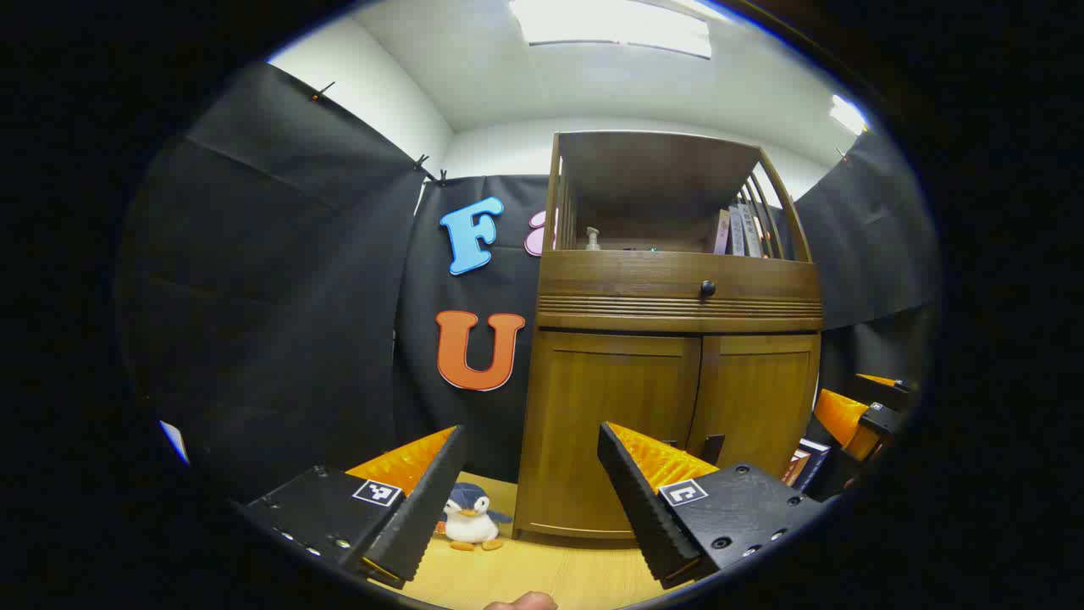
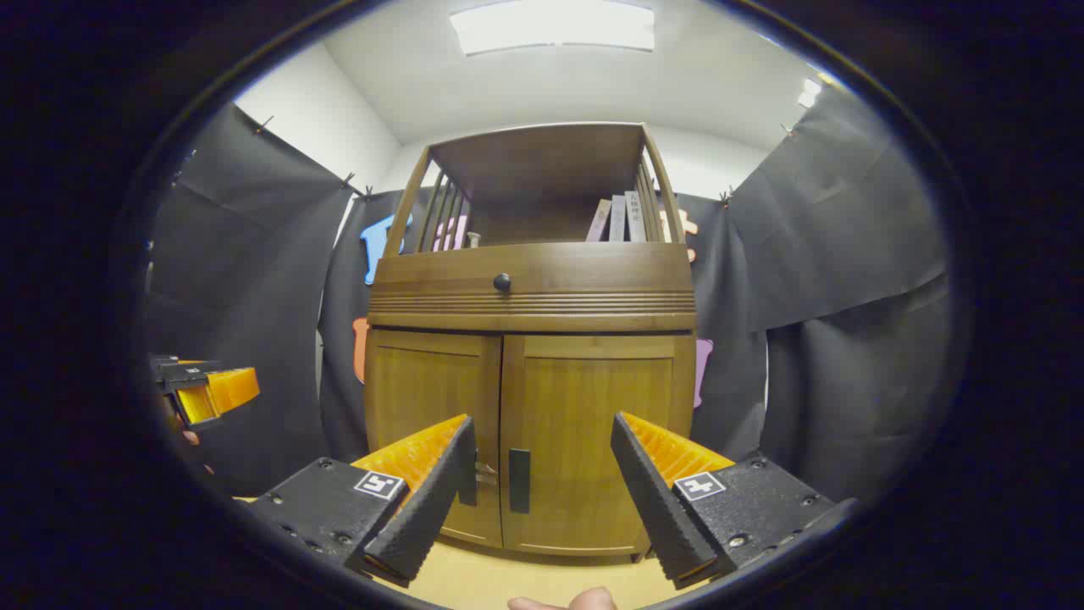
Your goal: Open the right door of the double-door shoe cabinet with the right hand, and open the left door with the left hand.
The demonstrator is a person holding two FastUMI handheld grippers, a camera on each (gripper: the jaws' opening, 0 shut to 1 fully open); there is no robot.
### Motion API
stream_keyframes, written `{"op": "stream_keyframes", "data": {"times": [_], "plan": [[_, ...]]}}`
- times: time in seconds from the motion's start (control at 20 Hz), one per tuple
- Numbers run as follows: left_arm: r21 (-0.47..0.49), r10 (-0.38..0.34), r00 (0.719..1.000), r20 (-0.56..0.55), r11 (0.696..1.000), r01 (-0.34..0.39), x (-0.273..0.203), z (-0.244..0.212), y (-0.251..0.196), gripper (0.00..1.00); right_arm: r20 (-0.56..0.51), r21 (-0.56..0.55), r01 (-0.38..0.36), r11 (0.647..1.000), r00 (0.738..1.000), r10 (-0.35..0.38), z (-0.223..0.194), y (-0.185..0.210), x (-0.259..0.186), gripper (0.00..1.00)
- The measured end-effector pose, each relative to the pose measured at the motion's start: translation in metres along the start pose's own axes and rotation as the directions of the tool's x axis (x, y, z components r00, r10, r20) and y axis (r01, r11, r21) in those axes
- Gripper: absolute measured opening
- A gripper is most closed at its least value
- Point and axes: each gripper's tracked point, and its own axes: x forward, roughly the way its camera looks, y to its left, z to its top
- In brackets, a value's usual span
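Shoe cabinet (image 2: pixel 529 407) stands on the wood floor (image 2: pixel 474 580) vs. the booth's black back wall, both lower doors shut. Right door (image 2: pixel 593 424) & left door (image 2: pixel 432 415) meet at a centre seam; a dark handle (image 2: pixel 519 480) sits low on the right door just beside the seam. The left door's handle is mostly hidden behind a finger in the right gripper view, so its shape is hard to tell. Above the doors: a drawer w/ a round knob (image 2: pixel 502 282), then an open shelf w/ books (image 2: pixel 616 219) & a small bottle-like item.

Right tongs (image 2: pixel 542 487) are spread wide, holding nothing, aimed square at the seam w/ the handle framed between the fingers. Prob. held so for a straight run-in to pinch that handle first. Not touching the cabinet yet.

Left tongs (image 1: pixel 532 487) also spread, empty, off toward the cabinet's left front corner, so the doors are seen at an angle. Likely waiting clear of the right door's swing till its turn. From the left gripper view the right tongs show at the far right edge, near the cabinet's right front corner.

Outward: a plush penguin (image 1: pixel 470 518) on the floor just by the cabinet's left bottom corner, w/ stacked books (image 1: pixel 804 464) low at its right side.

Judgement: no door opened yet, approach stage.
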Motion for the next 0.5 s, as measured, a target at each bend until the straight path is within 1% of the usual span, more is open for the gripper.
{"op": "stream_keyframes", "data": {"times": [0.2,0.5], "plan": [[0.028,0.002,1.0,0.014,1.0,-0.002,-0.0031,0.0058,-0.0057,1.0,0.01,0.0,-0.017,1.0,1.0,0.017,0.0012,0.0057,0.0022,1.0],[0.027,0.007,1.0,0.025,1.0,-0.008,-0.0027,0.0062,-0.0084,1.0,0.018,-0.005,-0.041,0.999,0.999,0.041,0.004,0.0105,0.0004,1.0]]}}
